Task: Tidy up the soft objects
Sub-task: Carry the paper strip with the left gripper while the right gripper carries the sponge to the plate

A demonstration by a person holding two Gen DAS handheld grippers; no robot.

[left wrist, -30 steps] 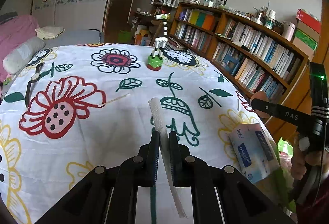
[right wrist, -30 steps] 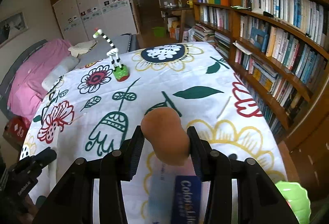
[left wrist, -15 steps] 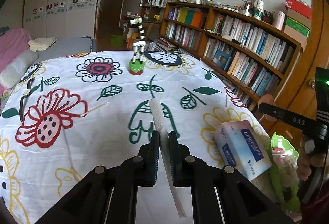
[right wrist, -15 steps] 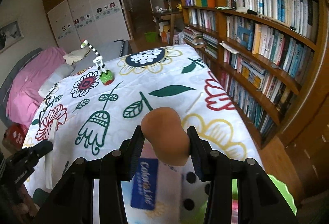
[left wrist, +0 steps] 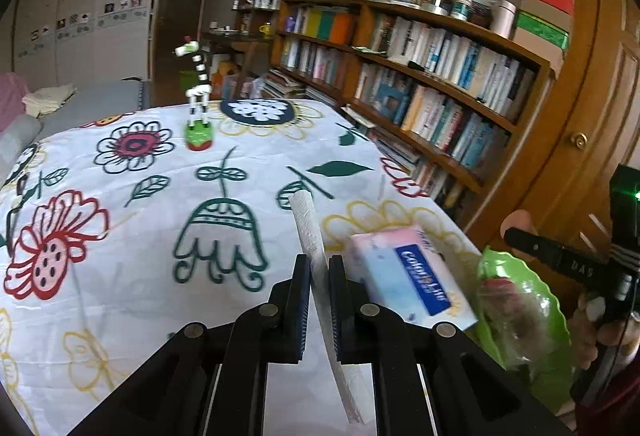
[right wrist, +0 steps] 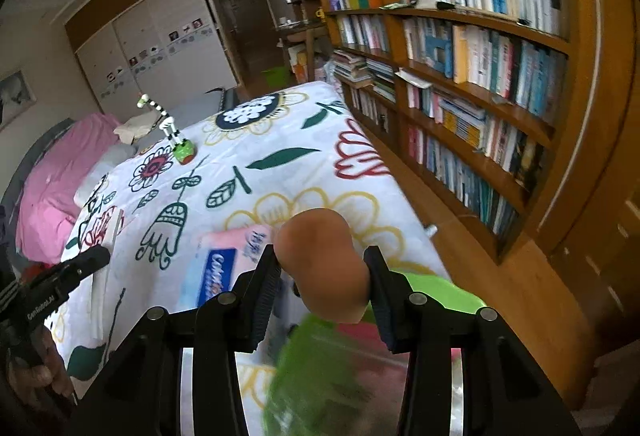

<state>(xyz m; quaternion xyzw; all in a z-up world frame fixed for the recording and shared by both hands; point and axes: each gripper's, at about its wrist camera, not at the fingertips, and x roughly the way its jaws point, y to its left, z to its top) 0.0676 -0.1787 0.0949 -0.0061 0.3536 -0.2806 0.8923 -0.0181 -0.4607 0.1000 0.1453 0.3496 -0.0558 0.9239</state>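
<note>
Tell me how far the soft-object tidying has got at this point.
Midway, it seems. Done: the green basket at the table's near edge already holds some items, too blurred to name. In hand: the left gripper is shut on a white folded tissue, the right gripper on a tan sponge. Left: both still to be placed, and the tissue pack lies on the floral cloth.

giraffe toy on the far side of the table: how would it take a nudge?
The giraffe toy looks tall and thin-legged on a small green base, so it probably tips easily. It seems light, and may slide on the floral tablecloth first.
</note>
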